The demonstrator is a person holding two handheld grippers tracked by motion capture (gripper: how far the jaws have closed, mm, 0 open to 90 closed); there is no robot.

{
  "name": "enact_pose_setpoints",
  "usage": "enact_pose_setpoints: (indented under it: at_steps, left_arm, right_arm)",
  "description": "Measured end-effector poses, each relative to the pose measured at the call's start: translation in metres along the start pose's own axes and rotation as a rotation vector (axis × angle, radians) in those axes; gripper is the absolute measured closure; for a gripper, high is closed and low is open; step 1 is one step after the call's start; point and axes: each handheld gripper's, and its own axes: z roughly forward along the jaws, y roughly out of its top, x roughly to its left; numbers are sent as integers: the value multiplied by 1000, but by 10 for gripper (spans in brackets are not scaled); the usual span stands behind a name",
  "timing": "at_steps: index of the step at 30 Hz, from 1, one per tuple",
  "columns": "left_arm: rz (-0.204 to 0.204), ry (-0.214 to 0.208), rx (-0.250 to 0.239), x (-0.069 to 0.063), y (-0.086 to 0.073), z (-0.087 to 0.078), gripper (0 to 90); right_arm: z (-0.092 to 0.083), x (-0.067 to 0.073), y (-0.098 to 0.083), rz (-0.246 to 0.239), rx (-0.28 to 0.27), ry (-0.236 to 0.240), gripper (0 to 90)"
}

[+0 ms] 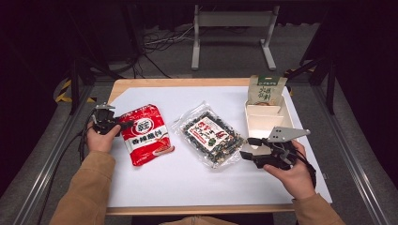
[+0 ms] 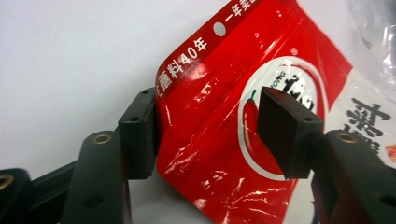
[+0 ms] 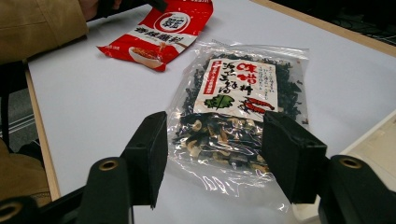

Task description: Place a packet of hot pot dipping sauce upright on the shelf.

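- Two grippers, one in each of your hands.
- Your left gripper (image 2: 208,133) has its jaws astride the top corner of the red sauce packet (image 2: 261,116); the pads stand clear of the foil, nothing gripped.
- Your right gripper (image 3: 215,158) is wide open and empty, just before the clear seaweed bag (image 3: 238,107).
- Both packs lie flat on the white table sheet (image 1: 187,183), the red one at its left edge, near the white tray (image 1: 263,123).
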Motion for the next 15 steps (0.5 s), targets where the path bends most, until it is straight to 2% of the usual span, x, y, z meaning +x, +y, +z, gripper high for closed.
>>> enact_pose_setpoints:
  at_steps: [6, 8, 15]
  left_arm:
    - [2, -13, -27, -1, 0, -11, 595]
    - [6, -5, -35, -3, -1, -13, 639]
    - [27, 35, -17, -5, -2, -13, 820]
  right_arm:
    - [1, 0, 0, 4, 8, -1, 414]
    - [1, 0, 0, 7, 12, -1, 413]
    - [2, 0, 0, 8, 11, 3, 414]
